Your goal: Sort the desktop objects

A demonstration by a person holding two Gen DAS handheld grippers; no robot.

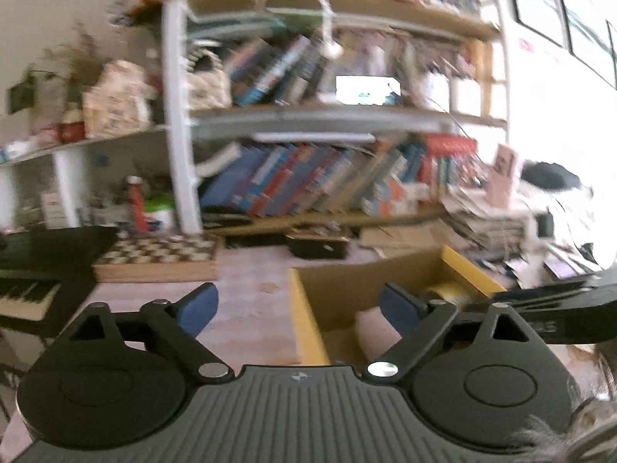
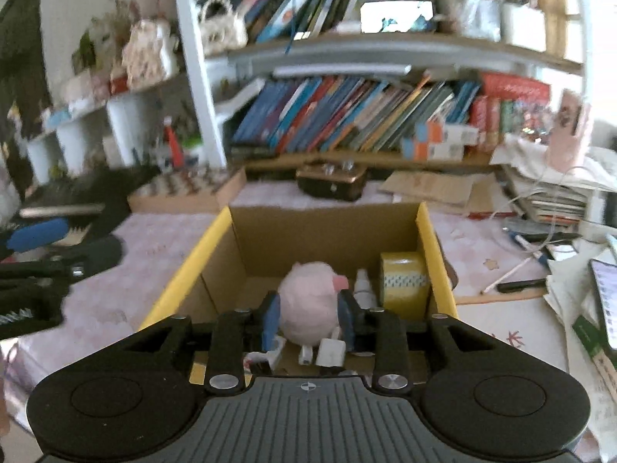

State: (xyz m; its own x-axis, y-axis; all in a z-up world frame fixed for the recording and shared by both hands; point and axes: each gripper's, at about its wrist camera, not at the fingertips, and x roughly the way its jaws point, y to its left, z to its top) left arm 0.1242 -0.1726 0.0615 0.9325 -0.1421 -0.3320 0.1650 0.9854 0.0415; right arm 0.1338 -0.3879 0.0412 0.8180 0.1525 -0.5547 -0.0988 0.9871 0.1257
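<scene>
A cardboard box with yellow rims [image 2: 428, 239] stands on the pink desk cloth; it also shows in the left wrist view [image 1: 304, 316]. My right gripper [image 2: 308, 316] is shut on a pink plush toy [image 2: 308, 301] and holds it over the box's near side. Inside the box are a roll of yellow tape [image 2: 405, 281], a small white bottle [image 2: 362, 285] and small white items [image 2: 329, 351]. My left gripper [image 1: 297, 305] is open and empty, left of the box over its left wall. The right gripper's arm [image 1: 559, 308] shows at the right of the left wrist view.
A chessboard box [image 2: 185, 189] and a dark case [image 2: 331, 185] lie behind the box. A keyboard [image 1: 27, 293] is at the left. Pens [image 2: 516, 281], a phone [image 2: 607, 297] and stacked papers [image 2: 547, 196] lie at the right. Bookshelves fill the back.
</scene>
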